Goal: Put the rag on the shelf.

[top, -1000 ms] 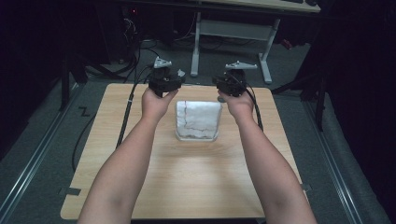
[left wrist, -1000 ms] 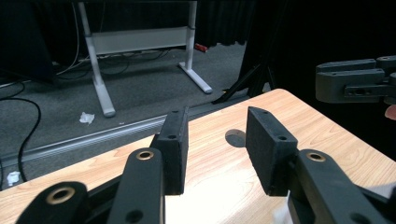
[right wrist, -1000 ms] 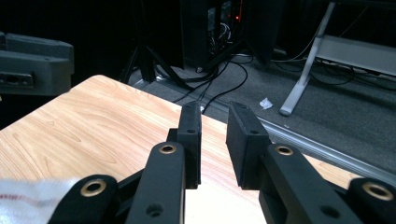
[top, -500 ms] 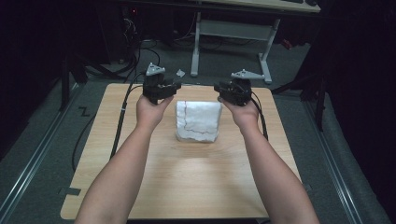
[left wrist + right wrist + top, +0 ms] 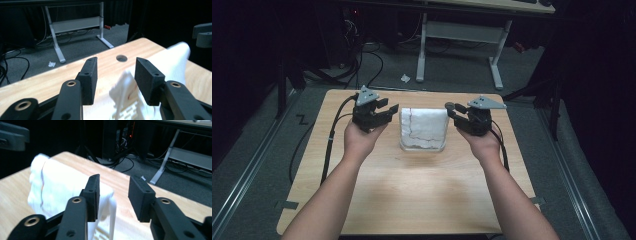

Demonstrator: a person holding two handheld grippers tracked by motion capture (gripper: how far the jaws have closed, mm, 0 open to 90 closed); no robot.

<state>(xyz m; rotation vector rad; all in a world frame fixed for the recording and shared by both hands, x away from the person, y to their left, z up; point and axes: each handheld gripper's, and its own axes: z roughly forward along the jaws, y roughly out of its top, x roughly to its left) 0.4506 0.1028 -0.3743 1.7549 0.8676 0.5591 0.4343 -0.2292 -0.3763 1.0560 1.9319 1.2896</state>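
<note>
A white folded cloth (image 5: 424, 129) with a thin red line lies on the middle of the wooden table (image 5: 412, 200). My left gripper (image 5: 388, 107) is just left of its far left corner and my right gripper (image 5: 451, 110) just right of its far right corner. Both pairs of jaws have just been opening. In the left gripper view the left gripper (image 5: 116, 61) is open, with a blurred cloth (image 5: 125, 95) corner low between the pads, not pressed. The right gripper (image 5: 114, 178) is open, with bare table in the gap and the cloth (image 5: 62, 185) beside its left jaw.
A round hole (image 5: 121, 58) is in the tabletop near the far edge. Behind the table stands a white desk frame (image 5: 457, 30) on grey floor, with cables (image 5: 362, 60) and a paper scrap (image 5: 405, 78). The near half of the table is bare wood.
Both hands have moved apart and nearer to the person, from the cloth's far corners to either side of it. Both pairs of jaws stand wider than before.
</note>
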